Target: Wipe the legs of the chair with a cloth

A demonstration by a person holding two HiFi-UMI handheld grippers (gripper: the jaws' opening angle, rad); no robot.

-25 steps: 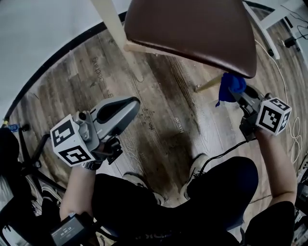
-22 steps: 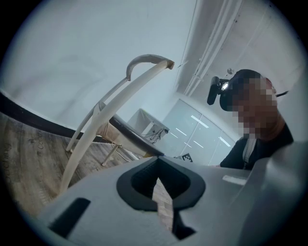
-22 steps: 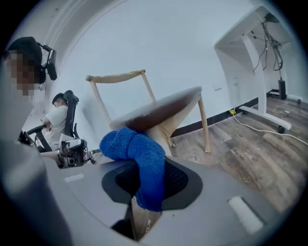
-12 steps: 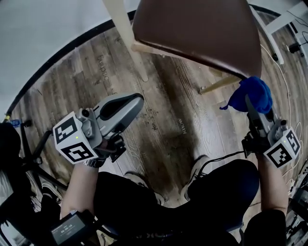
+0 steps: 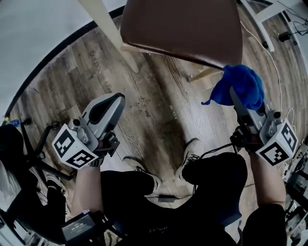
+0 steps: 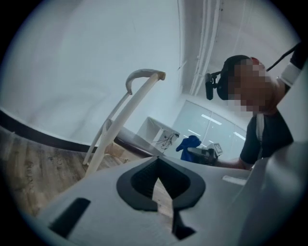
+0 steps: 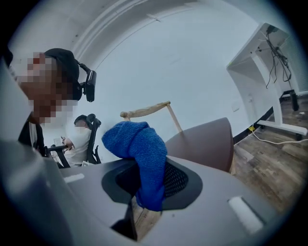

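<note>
The chair has a brown seat (image 5: pixel 183 26) and pale wooden legs; one leg (image 5: pixel 107 33) slants at the upper left, another leg (image 5: pixel 204 74) pokes out under the seat's right corner. The blue cloth (image 5: pixel 239 86) bunches over the tip of my right gripper (image 5: pixel 239 103), which is shut on it, just right of that leg and apart from it. The cloth (image 7: pixel 142 153) hangs between the jaws of the right gripper (image 7: pixel 151 185). My left gripper (image 5: pixel 107 106) hovers over the floor, shut and holding nothing (image 6: pixel 161 187). The chair's backrest (image 6: pixel 144 74) shows in the left gripper view.
Wood plank floor (image 5: pixel 159 105) below. A white desk frame (image 5: pixel 262 14) and cables (image 5: pixel 284 36) stand at the upper right. An office chair base (image 5: pixel 33 153) is at the left. The holder's shoes (image 5: pixel 192 153) rest between the grippers. A seated person (image 7: pixel 79 141) is behind.
My right gripper with the cloth has come away from the leg under the seat, rising and moving right. The left gripper drifted slightly left and lower.
</note>
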